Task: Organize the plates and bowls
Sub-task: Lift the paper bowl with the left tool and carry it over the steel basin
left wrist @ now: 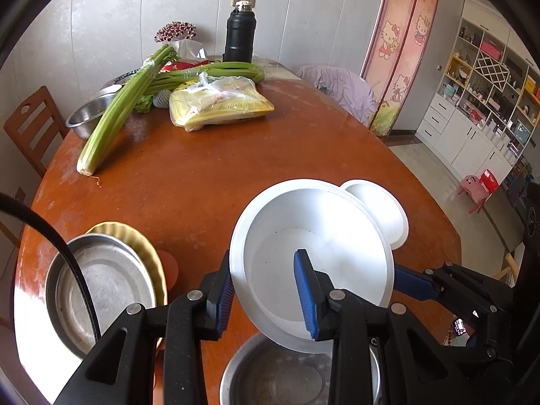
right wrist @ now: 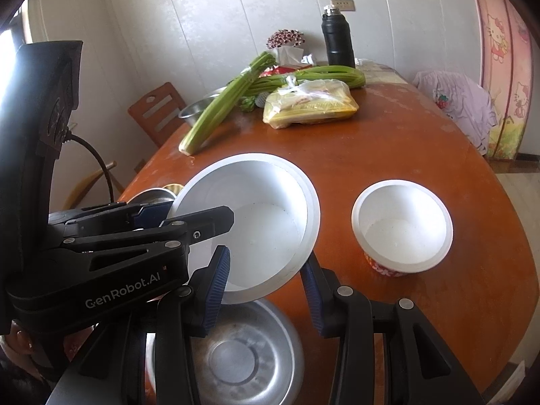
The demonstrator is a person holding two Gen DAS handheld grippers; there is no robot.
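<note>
A large white bowl (left wrist: 320, 236) (right wrist: 263, 209) hangs tilted over the orange table, held from two sides. My left gripper (left wrist: 265, 266) is shut on its left rim, one blue pad inside the bowl and one outside. My right gripper (right wrist: 266, 260) clamps the opposite rim and shows in the left wrist view as a blue finger (left wrist: 413, 283) at the bowl's right edge. Directly below sits a steel bowl (left wrist: 270, 378) (right wrist: 243, 354). A small white bowl (right wrist: 401, 226) (left wrist: 381, 209) with a red printed side stands to the right. At left, a steel plate (left wrist: 101, 287) rests on a yellow scalloped plate (left wrist: 145, 246).
The far end of the table (left wrist: 202, 175) holds celery stalks (left wrist: 114, 114), a yellow plastic bag (left wrist: 219, 104), a steel basin (left wrist: 91, 114) and a black flask (left wrist: 240, 35). A wooden chair (left wrist: 30, 125) stands at the left, a cloth-covered chair (left wrist: 341, 87) at the right.
</note>
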